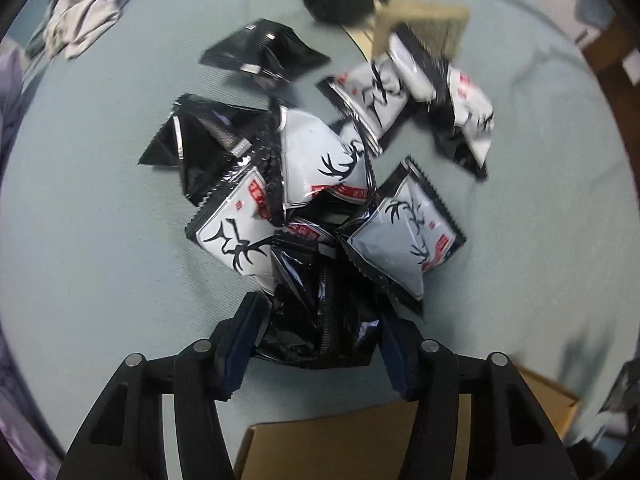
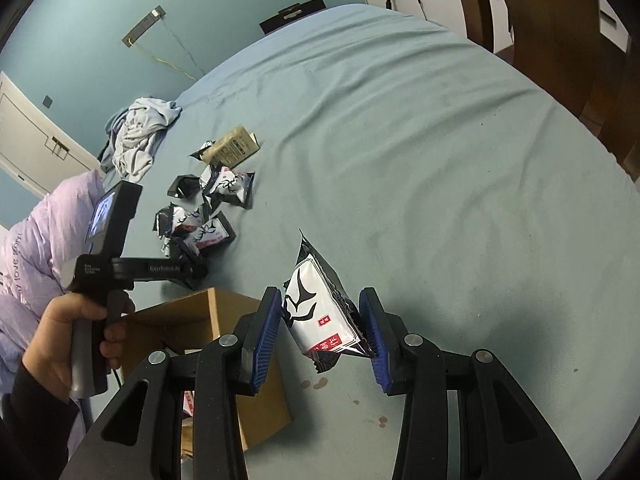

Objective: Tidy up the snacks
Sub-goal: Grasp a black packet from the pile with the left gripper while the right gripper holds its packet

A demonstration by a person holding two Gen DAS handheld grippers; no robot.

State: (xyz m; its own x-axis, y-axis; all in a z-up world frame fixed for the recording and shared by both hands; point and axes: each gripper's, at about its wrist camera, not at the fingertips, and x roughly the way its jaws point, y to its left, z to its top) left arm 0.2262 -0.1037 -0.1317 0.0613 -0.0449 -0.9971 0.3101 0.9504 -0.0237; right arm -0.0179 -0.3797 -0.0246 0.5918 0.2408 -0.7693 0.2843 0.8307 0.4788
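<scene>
Several snack packets (image 1: 316, 160), white with a black antler print or plain black, lie heaped on a pale blue-green sheet (image 1: 100, 200). My left gripper (image 1: 320, 308) points down at the near edge of the heap, and its pads squeeze a crumpled black packet (image 1: 320, 328). In the right wrist view the same heap (image 2: 200, 220) lies to the left, with the left gripper (image 2: 192, 260) at its near edge. My right gripper (image 2: 320, 293) is shut on a white antler-print packet (image 2: 316, 312), held above the sheet just right of an open cardboard box (image 2: 224, 320).
The cardboard box (image 1: 352, 436) sits just below the left gripper. A tan carton (image 2: 234, 148) lies behind the heap, and crumpled grey clothes (image 2: 140, 136) lie further back. A person's hand (image 2: 72, 328) and lilac padded sleeve (image 2: 36, 248) are at the left. Small red stains (image 2: 316, 382) mark the sheet.
</scene>
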